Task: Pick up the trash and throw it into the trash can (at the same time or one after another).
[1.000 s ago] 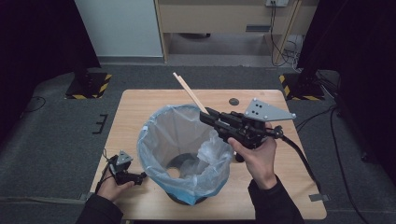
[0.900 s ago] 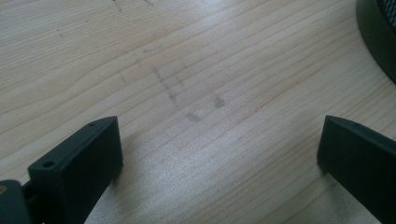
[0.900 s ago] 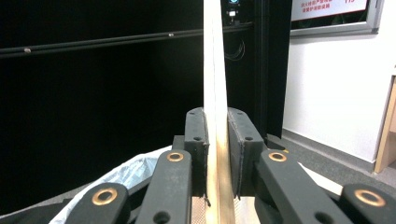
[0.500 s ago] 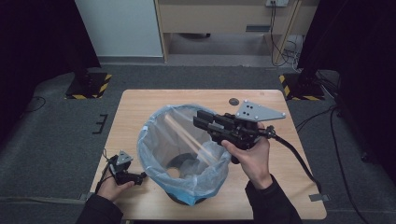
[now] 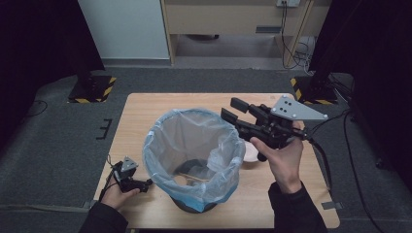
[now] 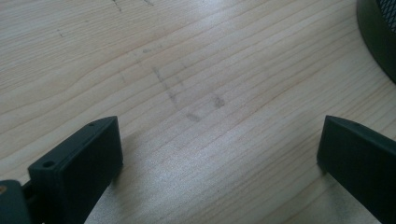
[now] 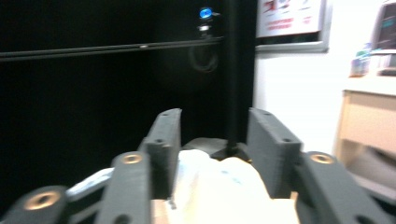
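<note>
Right claw [image 5: 234, 110], just opened and empty, hovers over the bin [image 5: 194, 145] holding chopsticks [image 5: 194, 177]

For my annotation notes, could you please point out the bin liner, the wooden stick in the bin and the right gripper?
bin liner [image 5: 163, 141], high view, left side of its blue rim.
wooden stick [image 5: 194, 176], high view, its middle, on the bin's bottom.
right gripper [image 5: 232, 110], high view, between its open jaw tips.

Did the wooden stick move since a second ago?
Yes. It was in the right gripper above the bin's far rim; now the stick lies at the bin's bottom. The jaws have just been opening, nothing between them.
</note>
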### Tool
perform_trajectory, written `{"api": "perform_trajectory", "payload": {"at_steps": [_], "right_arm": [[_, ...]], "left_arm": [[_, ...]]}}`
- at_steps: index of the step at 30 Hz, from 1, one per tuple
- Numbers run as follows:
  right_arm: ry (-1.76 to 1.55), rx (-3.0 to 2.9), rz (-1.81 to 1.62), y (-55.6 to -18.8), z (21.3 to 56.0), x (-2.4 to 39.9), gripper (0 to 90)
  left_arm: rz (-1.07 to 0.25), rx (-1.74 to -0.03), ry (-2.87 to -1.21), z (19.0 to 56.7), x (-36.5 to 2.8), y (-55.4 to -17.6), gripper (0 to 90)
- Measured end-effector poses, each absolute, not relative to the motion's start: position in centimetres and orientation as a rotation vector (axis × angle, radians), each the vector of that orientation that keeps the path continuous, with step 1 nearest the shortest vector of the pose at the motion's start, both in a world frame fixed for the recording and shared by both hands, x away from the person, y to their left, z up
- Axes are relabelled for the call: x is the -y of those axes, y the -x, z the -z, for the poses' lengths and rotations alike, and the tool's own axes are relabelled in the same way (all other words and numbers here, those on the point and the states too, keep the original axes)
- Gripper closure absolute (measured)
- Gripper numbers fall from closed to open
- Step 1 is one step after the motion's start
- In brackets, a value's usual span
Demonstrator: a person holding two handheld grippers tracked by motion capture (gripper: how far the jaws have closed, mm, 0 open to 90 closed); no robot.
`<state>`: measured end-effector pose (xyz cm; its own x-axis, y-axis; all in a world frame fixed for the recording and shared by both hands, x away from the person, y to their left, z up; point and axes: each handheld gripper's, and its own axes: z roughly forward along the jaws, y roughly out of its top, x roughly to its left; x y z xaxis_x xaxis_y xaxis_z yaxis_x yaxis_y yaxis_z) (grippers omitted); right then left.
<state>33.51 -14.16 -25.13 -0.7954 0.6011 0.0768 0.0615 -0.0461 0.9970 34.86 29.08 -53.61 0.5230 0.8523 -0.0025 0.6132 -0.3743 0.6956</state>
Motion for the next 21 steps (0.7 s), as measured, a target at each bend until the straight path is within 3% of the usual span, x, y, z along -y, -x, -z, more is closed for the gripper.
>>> {"api": "perform_trajectory", "payload": {"at_steps": [9, 21], "right_arm": [[-0.887, -1.728, -1.932, -35.2, 28.2, 18.2, 36.6], [-1.209, -1.724, -1.705, -40.3, 36.2, 23.2, 34.3]], "left_arm": [[-0.477, -1.186, -2.117, 53.6, -29.1, -34.9, 0.0], [-0.477, -1.187, -2.117, 53.6, -29.1, -34.9, 0.0]]}}
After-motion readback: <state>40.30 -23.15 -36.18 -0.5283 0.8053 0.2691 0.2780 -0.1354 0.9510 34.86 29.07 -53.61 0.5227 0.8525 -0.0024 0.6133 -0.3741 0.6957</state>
